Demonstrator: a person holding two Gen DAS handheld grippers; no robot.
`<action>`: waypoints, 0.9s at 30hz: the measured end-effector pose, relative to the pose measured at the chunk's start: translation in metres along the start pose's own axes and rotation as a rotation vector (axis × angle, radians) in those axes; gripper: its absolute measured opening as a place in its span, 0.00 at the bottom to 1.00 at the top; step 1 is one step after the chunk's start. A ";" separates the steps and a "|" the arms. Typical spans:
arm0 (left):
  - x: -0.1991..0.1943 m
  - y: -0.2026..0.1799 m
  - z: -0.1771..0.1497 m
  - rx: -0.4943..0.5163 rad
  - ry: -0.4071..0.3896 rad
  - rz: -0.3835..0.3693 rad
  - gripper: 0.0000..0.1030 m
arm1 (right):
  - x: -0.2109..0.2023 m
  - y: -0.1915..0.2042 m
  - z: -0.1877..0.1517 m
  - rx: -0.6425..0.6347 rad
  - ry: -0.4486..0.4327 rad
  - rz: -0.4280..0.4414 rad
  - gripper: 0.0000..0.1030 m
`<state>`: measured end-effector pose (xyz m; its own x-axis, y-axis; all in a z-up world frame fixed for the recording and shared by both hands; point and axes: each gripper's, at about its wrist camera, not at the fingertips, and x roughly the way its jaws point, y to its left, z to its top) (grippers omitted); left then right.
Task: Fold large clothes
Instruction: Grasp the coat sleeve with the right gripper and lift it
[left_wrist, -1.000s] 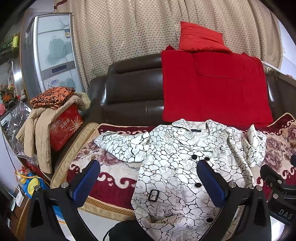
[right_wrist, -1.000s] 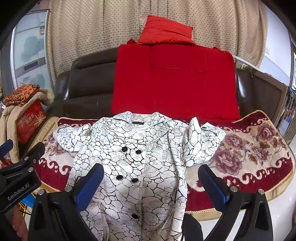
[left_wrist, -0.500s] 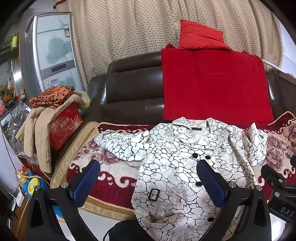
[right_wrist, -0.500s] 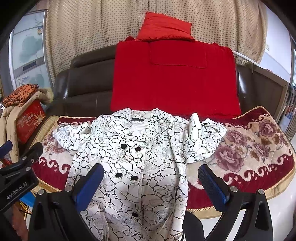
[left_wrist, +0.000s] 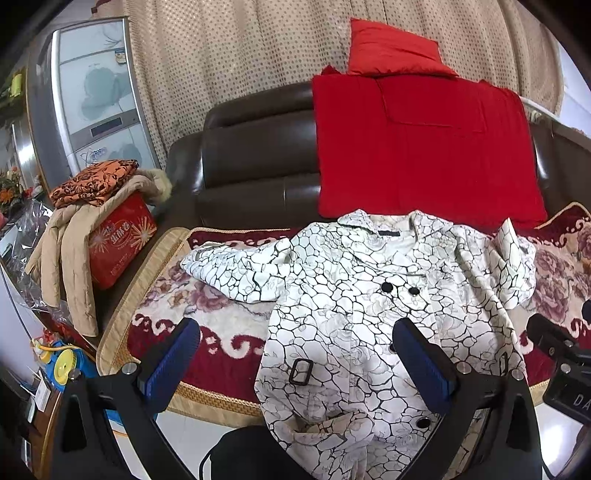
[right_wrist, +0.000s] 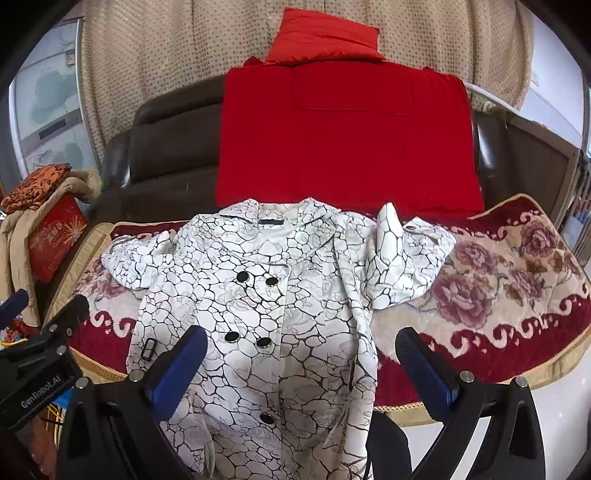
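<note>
A white coat with a black crackle print and black buttons lies front up on the sofa seat, collar toward the backrest, hem hanging over the front edge. It also shows in the right wrist view. Its left sleeve lies spread out to the left; its right sleeve is bunched up beside the body. My left gripper is open and empty, held above the coat's lower left. My right gripper is open and empty, above the coat's lower middle.
A floral red and cream seat cover lies under the coat. A red blanket and red cushion lean on the brown leather backrest. A red box with a beige jacket and orange cloth sits on the left arm.
Both grippers have moved slightly forward and lower toward the coat; the coat looks a little larger and higher in both views. The jaws stay open. The coat has not moved.
</note>
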<state>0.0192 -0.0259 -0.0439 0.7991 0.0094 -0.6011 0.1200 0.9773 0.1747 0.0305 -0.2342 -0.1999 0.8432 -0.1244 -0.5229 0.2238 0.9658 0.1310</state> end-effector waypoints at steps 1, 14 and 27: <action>0.001 -0.002 0.000 0.003 0.003 0.000 1.00 | 0.001 -0.001 0.000 0.002 0.001 -0.001 1.00; 0.033 -0.021 0.018 0.047 0.019 -0.033 1.00 | 0.023 -0.030 0.008 0.057 0.008 0.000 1.00; 0.096 -0.047 0.046 0.066 0.013 -0.009 1.00 | 0.081 -0.114 0.053 0.175 -0.027 -0.121 1.00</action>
<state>0.1171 -0.0810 -0.0741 0.7903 0.0043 -0.6128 0.1659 0.9612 0.2206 0.0990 -0.3664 -0.2126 0.8172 -0.2458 -0.5213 0.4039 0.8894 0.2139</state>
